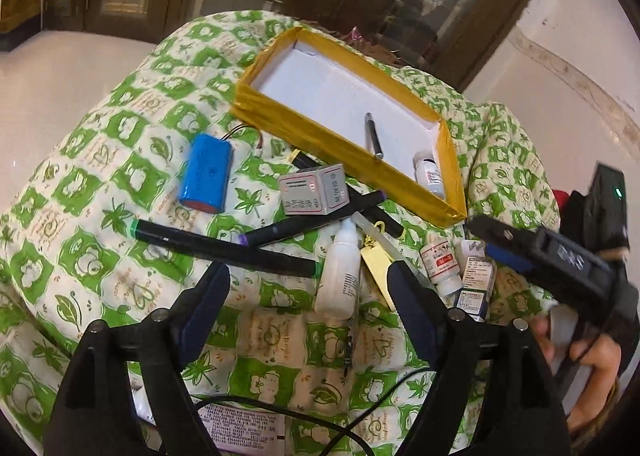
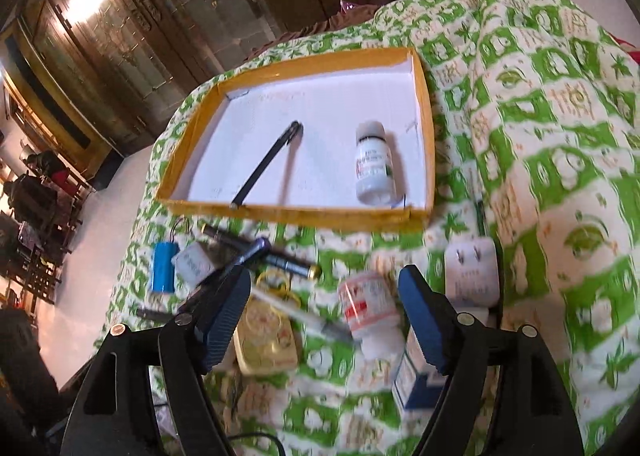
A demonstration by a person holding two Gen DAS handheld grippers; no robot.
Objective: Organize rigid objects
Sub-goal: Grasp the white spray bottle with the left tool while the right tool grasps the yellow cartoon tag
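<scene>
Your left tongs [image 1: 308, 288] stand spread wide with nothing between the pads; they hang over the quilt, with the white dropper bottle [image 1: 339, 276] lying in the gap below them and not touched. Your right tongs [image 2: 324, 316] are spread about as far, also gripping nothing; a small red-labelled medicine bottle [image 2: 366, 306] lies on the quilt between the fingers, blurred, and whether either pad touches it cannot be told. In the left wrist view your right hand [image 1: 584, 352] shows at the right edge, wrapped round the tongs' handle.

Everything rests on a green and cream patterned quilt [image 1: 100, 183], not a desk. On it sits the yellow-rimmed white tray [image 2: 424, 127], holding a dark pen [image 2: 266, 167] that leans on the near wall and a white pill bottle [image 2: 374, 163] lying on its side near the right wall.

Outside the tray, just in front of it, lies the clutter: a blue battery pack [image 1: 206, 177] to the left, a long black marker [image 1: 224, 250] crossed by a second, purple-tipped marker [image 1: 312, 217], a small grey carton [image 1: 314, 189] on top of the markers, and a blue and white medicine box [image 1: 476, 284] near the right tongs. A white plug adapter [image 2: 472, 272] lies just beside the right tongs' outer finger.
</scene>
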